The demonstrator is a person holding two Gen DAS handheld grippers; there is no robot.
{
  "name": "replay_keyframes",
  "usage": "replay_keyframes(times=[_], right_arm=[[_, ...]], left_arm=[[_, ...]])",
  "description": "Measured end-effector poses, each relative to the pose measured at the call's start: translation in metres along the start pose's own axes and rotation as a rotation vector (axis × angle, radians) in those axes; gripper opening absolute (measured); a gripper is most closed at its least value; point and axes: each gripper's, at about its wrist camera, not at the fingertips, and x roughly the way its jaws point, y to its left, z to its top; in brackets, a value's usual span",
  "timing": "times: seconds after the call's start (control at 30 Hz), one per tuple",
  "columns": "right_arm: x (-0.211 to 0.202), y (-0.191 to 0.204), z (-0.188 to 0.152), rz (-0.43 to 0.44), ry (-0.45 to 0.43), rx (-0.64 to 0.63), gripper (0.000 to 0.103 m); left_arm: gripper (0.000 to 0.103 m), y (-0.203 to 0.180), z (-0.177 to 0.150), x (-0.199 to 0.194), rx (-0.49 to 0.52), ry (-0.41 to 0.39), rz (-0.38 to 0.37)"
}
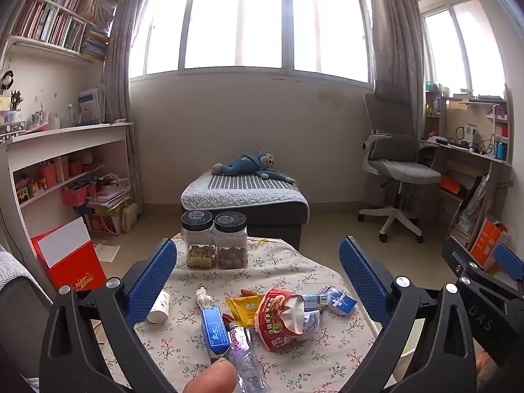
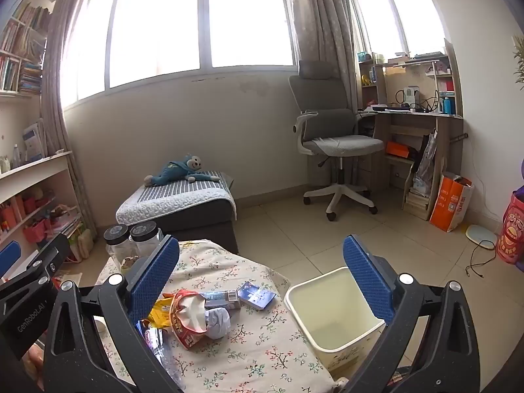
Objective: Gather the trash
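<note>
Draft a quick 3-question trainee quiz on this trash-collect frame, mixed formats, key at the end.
1. True or false: the left gripper is shut on the plastic bottle.
2. Multiple choice: the cream bin stands A) on the tablecloth, B) on the floor beside the table, C) on the quilted ottoman.
3. Fill in: the red noodle cup lies on its side with crumpled white ____ in its mouth.

Key: 1 false, both the left gripper and the right gripper are open and hold nothing. 2 B. 3 tissue.
</note>
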Motion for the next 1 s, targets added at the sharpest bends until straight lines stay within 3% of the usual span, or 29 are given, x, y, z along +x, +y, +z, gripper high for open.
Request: replay_keyframes(times=[1.0], right_arm=[[0.0013, -0.0009, -0.0029, 0.001, -0.004, -0.009, 0.096]], left_arm=[[0.097, 0.0020, -0.0056, 0.0056, -0.020, 0.034, -0.003]])
